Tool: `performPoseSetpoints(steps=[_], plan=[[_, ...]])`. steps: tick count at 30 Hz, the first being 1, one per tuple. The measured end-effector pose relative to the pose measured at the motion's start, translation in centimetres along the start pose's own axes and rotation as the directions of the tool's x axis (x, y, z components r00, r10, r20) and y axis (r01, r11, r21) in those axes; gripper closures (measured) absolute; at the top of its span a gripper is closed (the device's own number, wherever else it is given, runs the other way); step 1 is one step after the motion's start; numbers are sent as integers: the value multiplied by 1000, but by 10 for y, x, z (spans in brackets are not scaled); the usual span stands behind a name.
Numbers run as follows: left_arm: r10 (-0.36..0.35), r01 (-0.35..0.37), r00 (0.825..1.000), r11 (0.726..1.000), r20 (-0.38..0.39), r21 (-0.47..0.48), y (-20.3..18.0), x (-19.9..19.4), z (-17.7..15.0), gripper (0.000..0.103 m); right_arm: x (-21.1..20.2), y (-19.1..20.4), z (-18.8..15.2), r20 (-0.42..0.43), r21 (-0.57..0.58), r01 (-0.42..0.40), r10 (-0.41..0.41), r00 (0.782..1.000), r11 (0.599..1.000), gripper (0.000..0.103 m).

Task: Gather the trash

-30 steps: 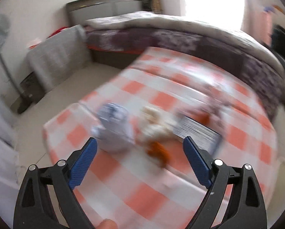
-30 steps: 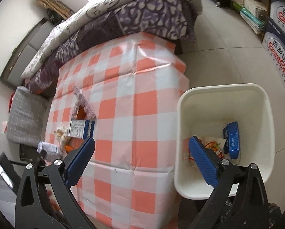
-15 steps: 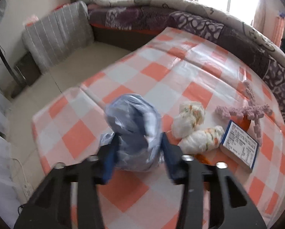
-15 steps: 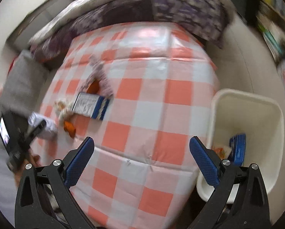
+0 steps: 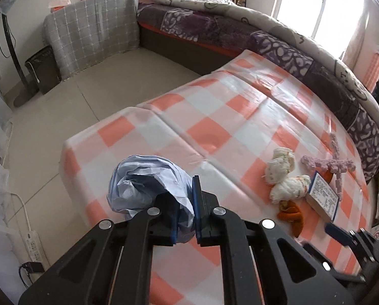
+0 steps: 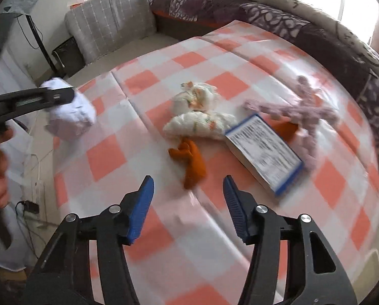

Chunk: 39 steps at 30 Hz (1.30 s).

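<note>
already the left gripper (image 5: 185,218) is clenched on the crumpled blue-white wrapper (image 5: 148,180), which sits low centre in the left wrist view, lifted off the checked tablecloth (image 5: 215,117). only a thin edge of the wad seems caught between the blue pads — most of it bulges out to the left, so a quick swing could let it slip free and drop to the floor beyond the table edge.

the right gripper (image 6: 188,208) hangs with its jaws released, at the bottom centre of its view, just short of the orange scrap (image 6: 190,161). that scrap lies touching the two white crumpled wads (image 6: 197,117), with the blue-edged box (image 6: 264,152) just beside them and the pink knitted piece (image 6: 306,109) at the right — a wide closing grab might drag in a neighbour or shove the box away. the right view is smeared by motion, so lining up on so small a scrap is doubtful. no bin shows in either view, so the carry path cannot be judged.
</note>
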<state>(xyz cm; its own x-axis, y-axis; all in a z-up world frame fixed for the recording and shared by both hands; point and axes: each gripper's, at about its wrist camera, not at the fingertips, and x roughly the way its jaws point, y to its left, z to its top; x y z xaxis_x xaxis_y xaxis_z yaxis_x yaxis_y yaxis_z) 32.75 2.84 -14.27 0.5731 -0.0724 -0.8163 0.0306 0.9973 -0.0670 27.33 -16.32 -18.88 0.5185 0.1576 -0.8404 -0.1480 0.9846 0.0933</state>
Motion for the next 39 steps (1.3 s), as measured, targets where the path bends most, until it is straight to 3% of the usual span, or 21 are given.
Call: performPoseSetpoints(steps=[3,5,9,18,19,25,29,30,33,39], plan=[[8,-8,1000,1000,0,-6,9,-1,0,94,18,6,7,-3,12,-28,28,1000,1000,49],[9,-9,1000,1000,-4,-12,13,0,0,94,28,12,10,-13,-3,-23,23,1000,1000,57],[4,-4,1000,1000,-12,-5,17,0,-2,94,41,11,18,-26,15,7,-6,1000,1000,90],[-9,10,999,1000,37,-20,15,-27,1,94,5,6,23,48,46,32,-34,998,998,94],[-13,14,999,1000,47,-20,14,-34,1,94,-2,7,24,63,48,32,-35,997,998,103],[-53,56,994,998,98,-28,5,-68,-2,94,-55,11,23,146,45,8,-14,989,999,103],[-93,100,990,993,107,-61,3,-89,-10,93,-74,7,15,143,73,-9,-1,990,997,103],[-96,103,990,993,106,-64,2,-92,-12,93,-75,5,12,137,87,2,-14,990,996,99],[-94,101,988,994,120,-51,1,-104,-14,93,-59,2,3,86,66,18,-23,996,998,51],[-115,125,985,989,126,-74,11,-105,-11,93,-4,0,-20,-7,-3,85,-85,996,996,50]])
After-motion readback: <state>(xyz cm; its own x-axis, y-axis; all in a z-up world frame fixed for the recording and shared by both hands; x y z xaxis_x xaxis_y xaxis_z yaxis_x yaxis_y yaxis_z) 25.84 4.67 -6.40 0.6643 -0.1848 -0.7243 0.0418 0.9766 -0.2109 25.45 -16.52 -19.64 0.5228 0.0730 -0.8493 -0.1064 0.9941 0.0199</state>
